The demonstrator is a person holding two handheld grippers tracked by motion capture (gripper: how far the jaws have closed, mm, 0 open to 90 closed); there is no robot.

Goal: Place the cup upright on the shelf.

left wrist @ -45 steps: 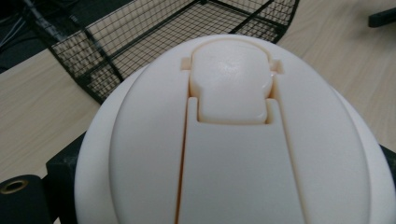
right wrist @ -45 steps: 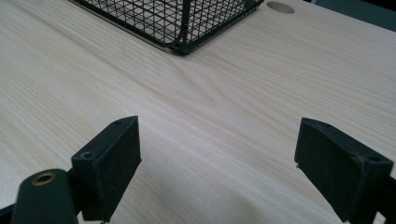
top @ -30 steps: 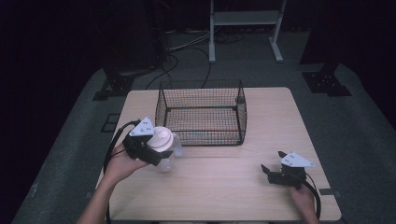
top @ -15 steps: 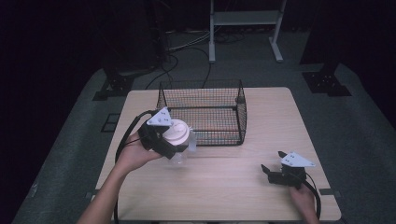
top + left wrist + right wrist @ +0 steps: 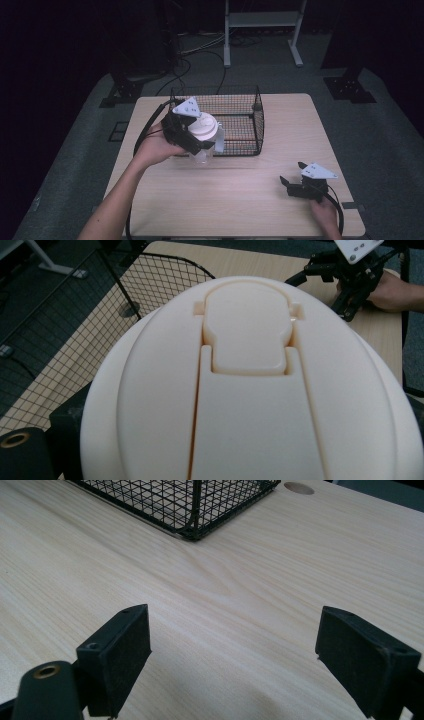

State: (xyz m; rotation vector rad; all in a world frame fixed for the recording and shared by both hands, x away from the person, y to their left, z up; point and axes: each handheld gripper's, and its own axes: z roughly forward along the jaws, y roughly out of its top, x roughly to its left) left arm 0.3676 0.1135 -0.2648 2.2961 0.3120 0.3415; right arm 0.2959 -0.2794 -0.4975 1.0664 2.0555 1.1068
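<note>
Table: pale wooden table (image 5: 240,200) is standing on grey floor in a dark room.
Basket: wire basket (image 5: 240,125) is sitting far centre.
Left gripper (image 5: 192,137): is clamping the cream-lidded jar (image 5: 204,140) just left of the basket's near corner.
Right gripper (image 5: 295,185): is resting near right, jaws wide, empty.

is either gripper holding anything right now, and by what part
The left gripper holds a clear jar with a cream flip-top lid, gripped just under the lid. The right gripper is open over the table, holding nothing.
</note>
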